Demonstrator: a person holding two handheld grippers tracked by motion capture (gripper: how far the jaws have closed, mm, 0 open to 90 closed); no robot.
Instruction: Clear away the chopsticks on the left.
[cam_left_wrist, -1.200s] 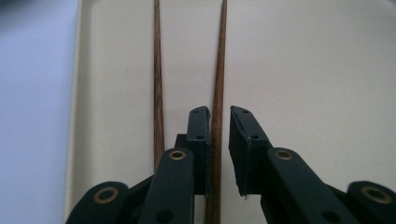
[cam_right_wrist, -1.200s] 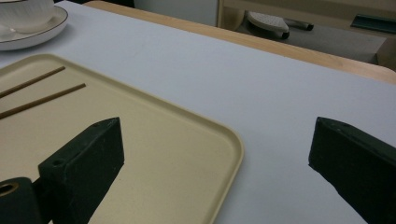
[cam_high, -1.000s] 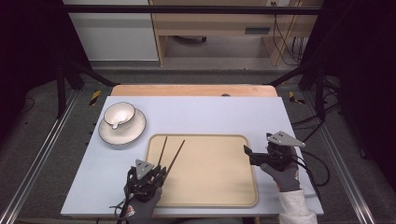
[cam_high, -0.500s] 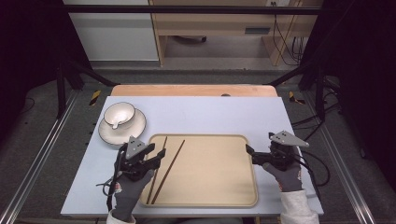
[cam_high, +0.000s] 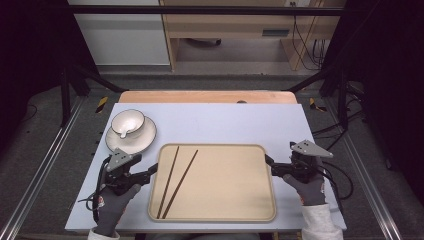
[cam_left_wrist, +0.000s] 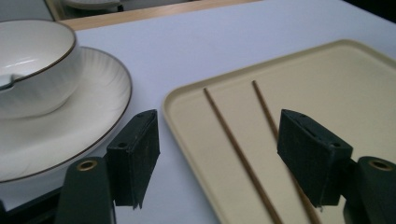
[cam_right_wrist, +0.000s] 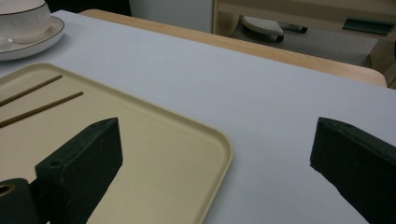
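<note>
Two chopsticks: a pair of thin dark-brown wooden chopsticks (cam_high: 176, 181) lies loose on the left part of the beige rectangular plastic tray (cam_high: 235, 216), tips pointing away from the person, the two sticks spreading a little toward the far end.
Tray place: it sits on the pale lilac-grey counter (cam_high: 225, 120), at its near middle, between the two hands.
Nearby crockery: a white bowl with a thin dark rim (cam_high: 127, 123) stands on a white ribbed saucer (cam_high: 142, 143) at the tray's far left corner, just beside it but apart; something small rests inside the bowl, perhaps a spoon, too small to tell.
Counter edge: a light wooden board (cam_high: 205, 96) shows along the far side.
In the way: nothing lies between the left gripper and the chopsticks except the tray's raised rim.
Left gripper (cam_high: 152, 171): it hovers at the tray's left edge, level with the chopsticks' middle; its black fingers (cam_left_wrist: 135, 154) have just been opening and stand wide, with nothing between them. In the left gripper view the tray rim and both sticks show in the gap, beyond the pads, untouched.
Right gripper (cam_high: 268, 162): it is held at the tray's right edge, fingers (cam_right_wrist: 81, 168) spread wide over the tray's corner and bare counter, gripping nothing.
</note>
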